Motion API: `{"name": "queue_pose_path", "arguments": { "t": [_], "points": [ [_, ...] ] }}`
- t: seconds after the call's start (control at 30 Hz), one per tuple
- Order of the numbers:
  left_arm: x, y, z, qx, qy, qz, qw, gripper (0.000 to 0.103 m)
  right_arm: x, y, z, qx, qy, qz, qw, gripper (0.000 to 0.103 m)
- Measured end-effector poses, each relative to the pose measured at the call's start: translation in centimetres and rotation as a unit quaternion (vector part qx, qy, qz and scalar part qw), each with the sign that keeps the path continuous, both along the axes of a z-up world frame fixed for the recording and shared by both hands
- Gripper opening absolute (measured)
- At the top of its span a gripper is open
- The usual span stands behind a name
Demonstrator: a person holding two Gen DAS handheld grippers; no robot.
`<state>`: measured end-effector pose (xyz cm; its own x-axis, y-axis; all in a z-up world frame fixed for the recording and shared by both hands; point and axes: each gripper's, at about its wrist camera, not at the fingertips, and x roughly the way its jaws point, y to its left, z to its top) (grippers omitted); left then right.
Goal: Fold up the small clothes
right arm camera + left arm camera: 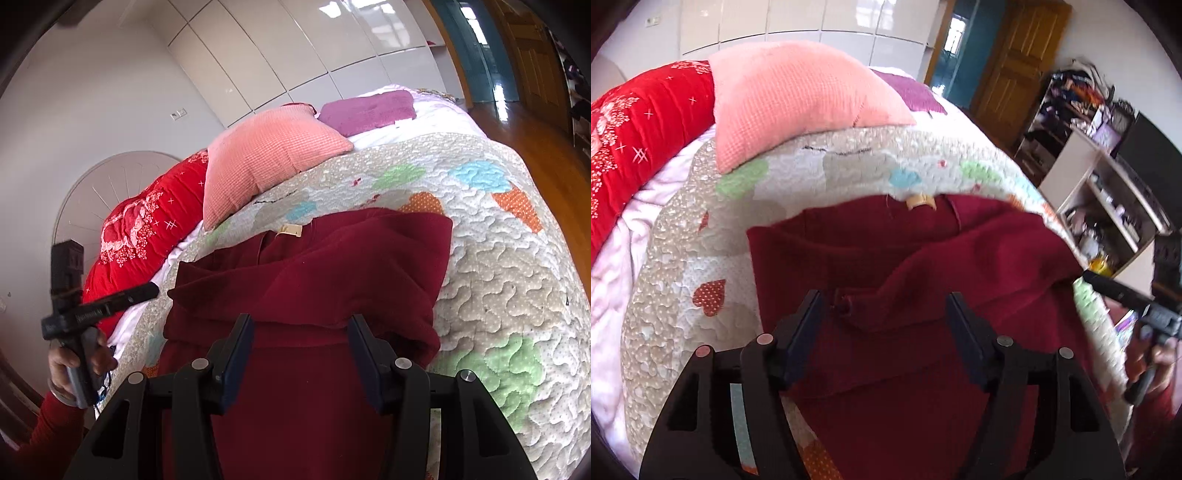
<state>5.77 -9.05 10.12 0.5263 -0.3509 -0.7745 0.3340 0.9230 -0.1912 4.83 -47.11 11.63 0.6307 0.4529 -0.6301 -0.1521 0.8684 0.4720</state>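
On the quilted bedspread point(498, 258), the dark red garment point(314, 280) lies partly folded. Left gripper point(884, 310) and right gripper point(301, 334) both hang over it, jaws spread wide, holding nothing; contact with fabric unclear. Small tan neck label point(290, 230), print unreadable.

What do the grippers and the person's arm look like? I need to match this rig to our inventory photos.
Both the left gripper and the right gripper are matte black, with angular cut-out frames, round silver pivot pins and flat dark-blue fingers. The left one shows white lettering on its side, too blurred to read. The left hand has a red knit sleeve and a silver bangle.
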Motion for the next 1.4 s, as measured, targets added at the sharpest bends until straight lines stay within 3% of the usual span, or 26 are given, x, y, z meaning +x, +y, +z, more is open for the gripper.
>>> {"name": "queue_pose_path", "arguments": {
  "t": [0.17, 0.23, 0.27, 0.4, 0.43, 0.53, 0.63, 0.73, 0.77, 0.83, 0.87, 0.9, 1.1, 1.2, 1.23, 1.27, 1.3, 1.4],
  "points": [
    [1.2, -1.5, -2.7, 0.009, 0.003, -0.023, 0.9997, 0.067, -0.3, -0.2, -0.4, -0.006, 0.007, -0.001, 1.000, 0.051],
    [1.7, -2.1, -3.0, -0.003, 0.015, -0.031, 0.9994, 0.030, -0.4, -0.4, -0.5, -0.005, 0.009, -0.005, 1.000, 0.051],
    [2.0, -2.2, -3.0, -0.019, 0.033, -0.035, 0.9986, 0.007, -0.5, -0.6, -0.6, -0.004, 0.010, -0.009, 1.000, 0.051],
    [0.9, -1.7, 1.2, -0.098, 0.049, -0.048, 0.9928, 0.006, -0.7, -1.1, -0.3, -0.005, 0.006, -0.016, 1.000, 0.051],
    [0.4, -0.9, 3.3, -0.131, 0.053, -0.042, 0.9891, 0.005, -0.6, -1.2, -0.2, -0.006, 0.002, -0.017, 1.000, 0.051],
    [0.0, 1.3, 6.7, -0.172, 0.051, -0.015, 0.9837, 0.005, -0.2, -1.2, 0.1, -0.006, -0.005, -0.017, 1.000, 0.051],
    [0.7, 2.2, 7.1, -0.101, 0.015, 0.019, 0.9945, 0.005, 0.5, -0.8, 0.0, -0.001, -0.003, -0.022, 1.000, 0.051],
    [0.6, 2.7, 5.2, -0.104, 0.018, 0.005, 0.9944, 0.005, 0.4, 0.2, 0.3, 0.009, -0.011, -0.010, 1.000, 0.051],
    [0.4, 2.6, 4.6, -0.090, 0.015, 0.002, 0.9958, 0.011, 0.4, 0.5, 0.3, 0.006, -0.012, -0.005, 1.000, 0.051],
    [0.4, 2.3, 3.0, -0.069, 0.021, -0.009, 0.9974, 0.041, 0.4, 1.1, 0.2, -0.010, -0.010, 0.002, 1.000, 0.051],
    [0.4, 2.2, 2.0, -0.064, 0.029, -0.013, 0.9975, 0.067, 0.4, 1.2, 0.0, -0.014, -0.007, 0.003, 1.000, 0.051],
    [0.4, 2.1, 1.1, -0.060, 0.028, -0.016, 0.9977, 0.074, 0.5, 1.3, -0.2, -0.016, -0.001, 0.003, 1.000, 0.051],
    [1.1, 0.9, -2.0, -0.018, -0.008, -0.033, 0.9993, 0.074, 0.4, 0.8, -1.2, -0.001, 0.013, -0.003, 1.000, 0.052],
    [1.6, -0.5, -3.6, -0.002, -0.003, -0.052, 0.9986, 0.074, 0.2, 0.7, -1.5, 0.000, 0.017, -0.003, 1.000, 0.052],
    [1.6, -1.3, -4.1, 0.013, -0.008, -0.059, 0.9981, 0.072, 0.1, 0.7, -1.5, 0.000, 0.017, -0.004, 1.000, 0.052],
    [1.6, -1.9, -4.4, 0.027, -0.011, -0.062, 0.9976, 0.052, 0.1, 0.6, -1.5, 0.000, 0.016, -0.006, 1.000, 0.052],
    [1.8, -2.1, -4.5, 0.033, -0.006, -0.065, 0.9974, 0.014, 0.0, 0.6, -1.4, 0.001, 0.015, -0.007, 1.000, 0.052],
    [2.0, -2.2, -3.4, -0.006, 0.031, -0.059, 0.9978, 0.009, -0.2, 0.2, -1.1, 0.003, 0.010, -0.013, 1.000, 0.052]
  ]
}}
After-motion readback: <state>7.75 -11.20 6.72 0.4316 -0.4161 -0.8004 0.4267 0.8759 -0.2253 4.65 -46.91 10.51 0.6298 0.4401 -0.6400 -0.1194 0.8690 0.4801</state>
